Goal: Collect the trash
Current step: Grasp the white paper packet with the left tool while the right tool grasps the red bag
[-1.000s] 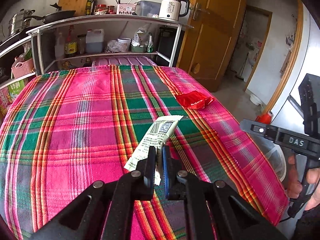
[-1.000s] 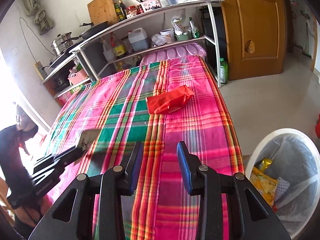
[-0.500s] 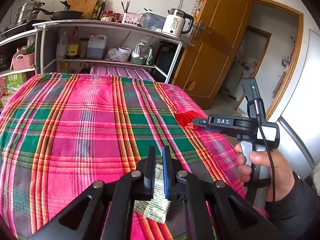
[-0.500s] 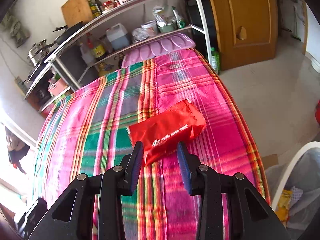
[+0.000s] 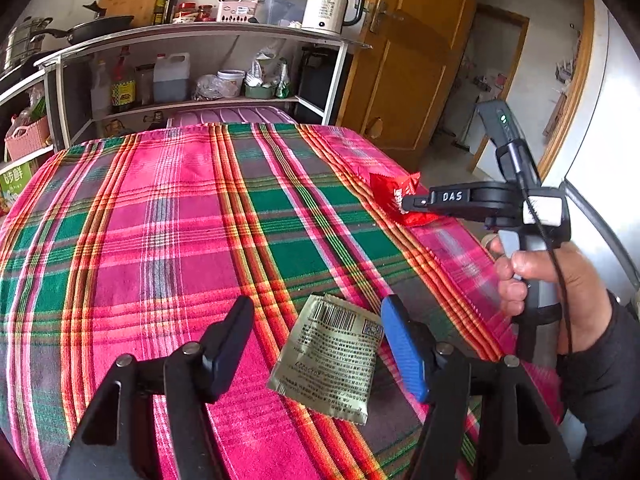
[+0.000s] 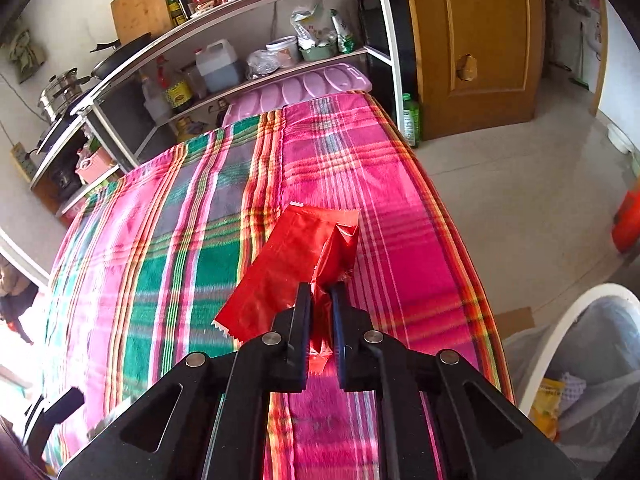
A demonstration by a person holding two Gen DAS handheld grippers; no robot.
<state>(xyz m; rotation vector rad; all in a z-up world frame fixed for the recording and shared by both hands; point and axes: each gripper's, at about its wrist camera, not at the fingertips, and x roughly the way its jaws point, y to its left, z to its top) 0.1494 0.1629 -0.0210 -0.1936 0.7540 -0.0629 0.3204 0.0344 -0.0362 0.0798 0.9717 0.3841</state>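
A flat silver-green wrapper with a barcode (image 5: pixel 332 356) lies on the plaid cloth. My left gripper (image 5: pixel 316 336) is open, its fingers on either side of the wrapper and apart from it. My right gripper (image 6: pixel 320 304) is shut on a crinkled red snack wrapper (image 6: pixel 288 268) near the table's right edge. The red wrapper (image 5: pixel 394 196) and the right gripper (image 5: pixel 412 202) also show in the left wrist view. A white bin with a clear bag (image 6: pixel 560 328) stands on the floor to the right, with trash inside.
The plaid cloth (image 5: pixel 160 220) covers the table. A metal shelf with bottles, a kettle and pans (image 5: pixel 192 40) stands behind it. A wooden door (image 6: pixel 472 40) is at the back right. A green bottle (image 6: pixel 411 120) stands on the floor by the shelf.
My left gripper has opened and let go of the silver-green wrapper, which now lies on the cloth. My right gripper has closed on the red wrapper.
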